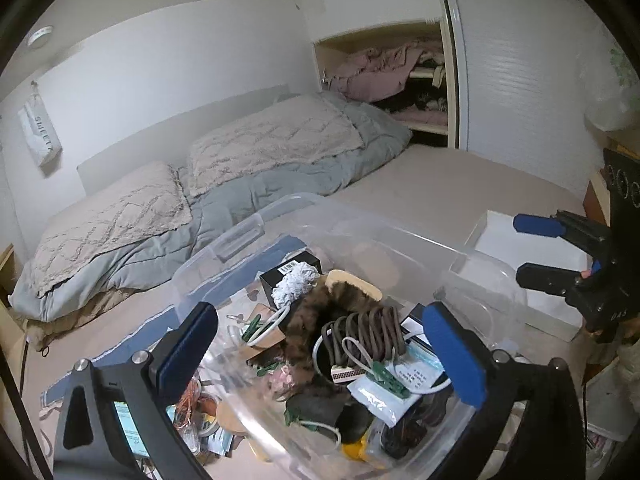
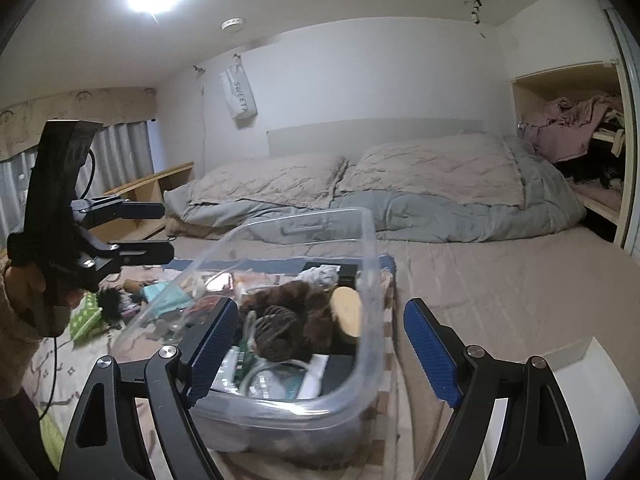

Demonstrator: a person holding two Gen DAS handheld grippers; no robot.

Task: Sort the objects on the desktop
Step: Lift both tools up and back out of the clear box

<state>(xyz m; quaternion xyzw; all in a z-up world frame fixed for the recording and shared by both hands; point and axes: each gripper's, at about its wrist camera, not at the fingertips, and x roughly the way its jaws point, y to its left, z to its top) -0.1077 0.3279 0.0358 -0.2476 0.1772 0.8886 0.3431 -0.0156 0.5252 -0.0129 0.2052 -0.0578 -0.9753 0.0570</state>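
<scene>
Flanking the clear bin, both grippers' fingers spread; white box left-view only.

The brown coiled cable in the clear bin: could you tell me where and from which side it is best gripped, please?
Probably across the bundled loops of the cable, coming straight down from above. It lies on top of the pile in the bin, its loops standing side by side in a narrow ridge that open jaws could span. The bin's walls block any side approach. The open left gripper hangs nearest.
</scene>
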